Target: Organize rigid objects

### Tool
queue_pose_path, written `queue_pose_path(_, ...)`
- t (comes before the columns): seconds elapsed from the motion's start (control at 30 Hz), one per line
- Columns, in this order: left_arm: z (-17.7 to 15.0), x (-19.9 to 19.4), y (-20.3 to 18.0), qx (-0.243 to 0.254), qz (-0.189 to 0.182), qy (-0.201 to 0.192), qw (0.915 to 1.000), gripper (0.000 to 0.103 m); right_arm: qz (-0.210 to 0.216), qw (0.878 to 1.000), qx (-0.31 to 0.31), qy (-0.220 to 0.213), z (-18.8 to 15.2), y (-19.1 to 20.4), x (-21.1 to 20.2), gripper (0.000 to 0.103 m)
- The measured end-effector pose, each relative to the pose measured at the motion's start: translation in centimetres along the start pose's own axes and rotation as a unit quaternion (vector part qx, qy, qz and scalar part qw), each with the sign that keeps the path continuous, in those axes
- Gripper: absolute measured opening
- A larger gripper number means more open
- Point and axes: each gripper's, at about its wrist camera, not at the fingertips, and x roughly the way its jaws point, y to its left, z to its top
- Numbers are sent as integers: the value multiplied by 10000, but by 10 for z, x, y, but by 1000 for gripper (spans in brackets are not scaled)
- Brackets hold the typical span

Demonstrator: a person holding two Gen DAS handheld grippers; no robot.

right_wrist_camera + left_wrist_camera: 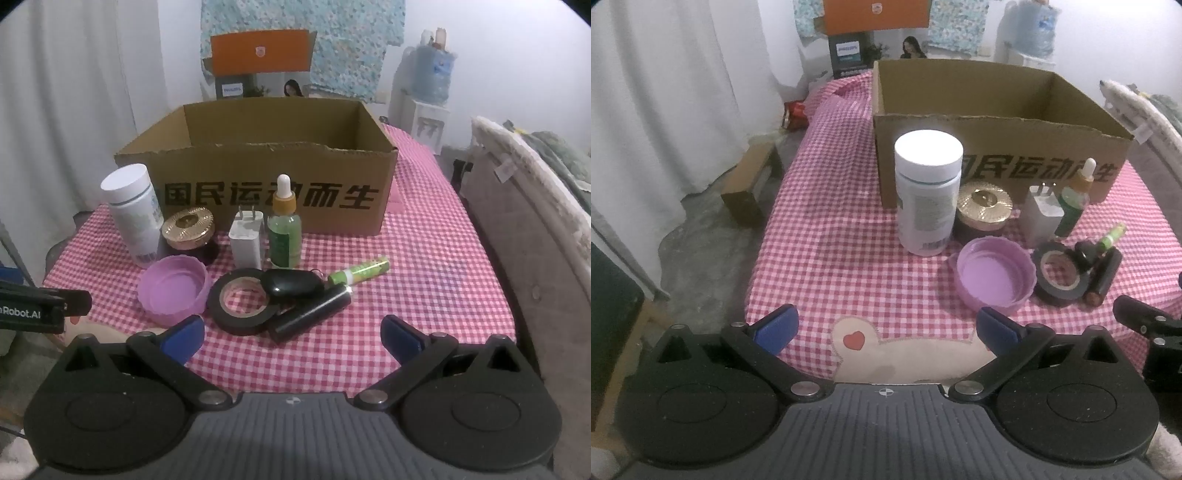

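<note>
An open cardboard box (pixel 993 162) (pixel 258 177) stands on the pink checked cloth. In front of it sit a white bottle (pixel 925 192) (pixel 133 214), a gold-lidded jar (pixel 984 208) (pixel 189 232), a white plug adapter (pixel 1043 218) (pixel 246 242), a green dropper bottle (pixel 1075 201) (pixel 284 229), a purple lid (pixel 993 278) (pixel 173 291), a black tape roll (pixel 1058 278) (pixel 242 302), a black oval fob (pixel 291 283), a black tube (pixel 1104 277) (pixel 314 312) and a green stick (pixel 1113 234) (pixel 360 275). My left gripper (pixel 886 328) and right gripper (pixel 293 334) hover open and empty, short of the items.
A padded headboard or cushion (pixel 524 236) runs along the right side. A small wooden stool (pixel 750 184) stands on the floor at left, beside white curtains (pixel 665 92). An orange box (pixel 260 51) and a water dispenser (pixel 424 96) are behind the table.
</note>
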Motion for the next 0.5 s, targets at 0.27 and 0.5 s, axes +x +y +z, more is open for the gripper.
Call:
queue_pose_path(0.27,2,2,0,11,40,25,10000,103,98,9999,-18,-141,1,3,-1,103)
queue_pose_path(0.5,3,5,-3,138,67,40,9999,103,105,9999,-63,-97,5,4,3,103)
